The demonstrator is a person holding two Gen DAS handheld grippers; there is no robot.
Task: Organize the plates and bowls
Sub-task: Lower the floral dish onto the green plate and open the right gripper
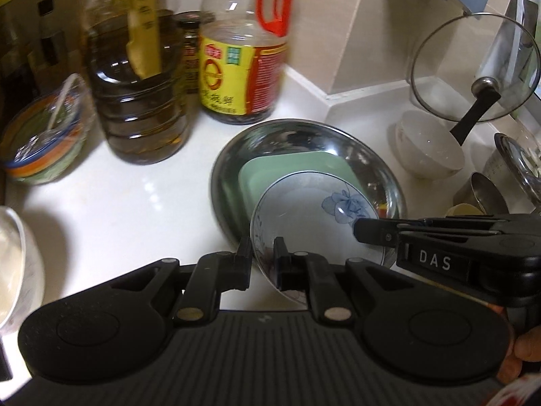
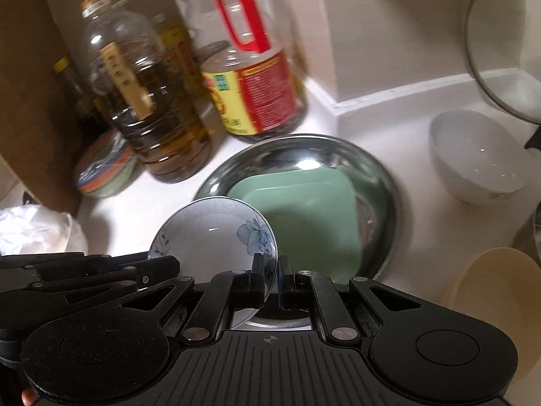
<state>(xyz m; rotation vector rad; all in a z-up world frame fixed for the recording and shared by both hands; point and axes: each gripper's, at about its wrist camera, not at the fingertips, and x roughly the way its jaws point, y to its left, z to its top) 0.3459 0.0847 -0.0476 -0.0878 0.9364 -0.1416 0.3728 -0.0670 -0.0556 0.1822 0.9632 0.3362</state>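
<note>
Left tool [image 1: 262, 257] and right tool [image 2: 272, 269] pinching opposite rims of flowered plate [image 1: 314, 216], above steel dish [image 1: 378, 165], bottles crowding behind

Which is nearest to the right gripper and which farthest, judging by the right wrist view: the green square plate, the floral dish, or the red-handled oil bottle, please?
1. Floral dish: clamped by its rim in the right gripper.
2. Green square plate: just ahead, inside the steel pan.
3. Red-handled oil bottle: at the back, by the wall.

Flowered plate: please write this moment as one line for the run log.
held: flowered plate | left gripper: jaws shut on rim | right gripper: jaws shut on rim | below: green square dish inside steel pan
</note>
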